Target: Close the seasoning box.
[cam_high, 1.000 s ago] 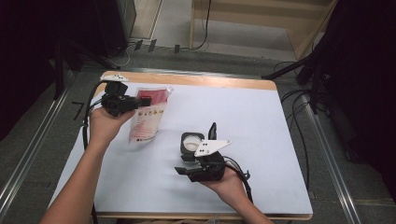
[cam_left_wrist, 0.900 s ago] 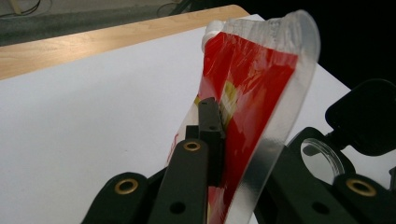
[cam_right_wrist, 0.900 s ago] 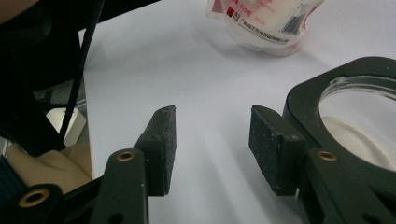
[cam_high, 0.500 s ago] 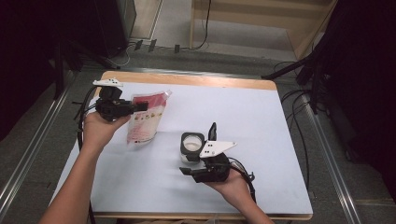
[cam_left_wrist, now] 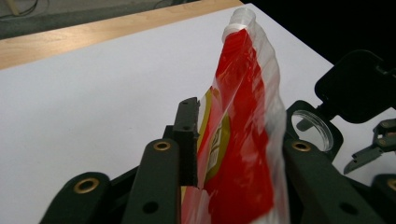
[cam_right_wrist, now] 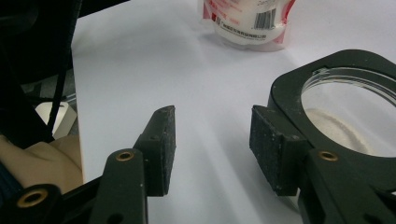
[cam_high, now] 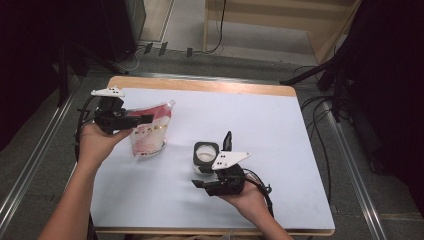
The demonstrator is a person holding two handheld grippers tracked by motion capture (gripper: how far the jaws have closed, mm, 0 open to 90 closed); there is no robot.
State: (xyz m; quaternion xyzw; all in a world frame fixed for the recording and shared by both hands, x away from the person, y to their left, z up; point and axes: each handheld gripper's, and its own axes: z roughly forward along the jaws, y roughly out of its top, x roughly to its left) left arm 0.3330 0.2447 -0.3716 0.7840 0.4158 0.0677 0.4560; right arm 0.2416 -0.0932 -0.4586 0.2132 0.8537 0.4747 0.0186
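A red and clear pouch of white powder stands tilted on the white table at the left. My left gripper reaches level across its top. Its jaws have just been opening, and the pouch still sits loosely between the spread jaws. A small round container with a black rim and white powder inside stands at the table's middle, its flip lid raised. My right gripper rests low just beside that container, open, with bare table between its pads.
The table's wooden edge runs along the far side. Cables hang off the right side, and metal rails flank the table. White surface lies free to the right and far side of the container.
My left gripper and the pouch have shifted slightly left and nearer. Its jaws have widened around the pouch top. The right hand and the container have stayed put.
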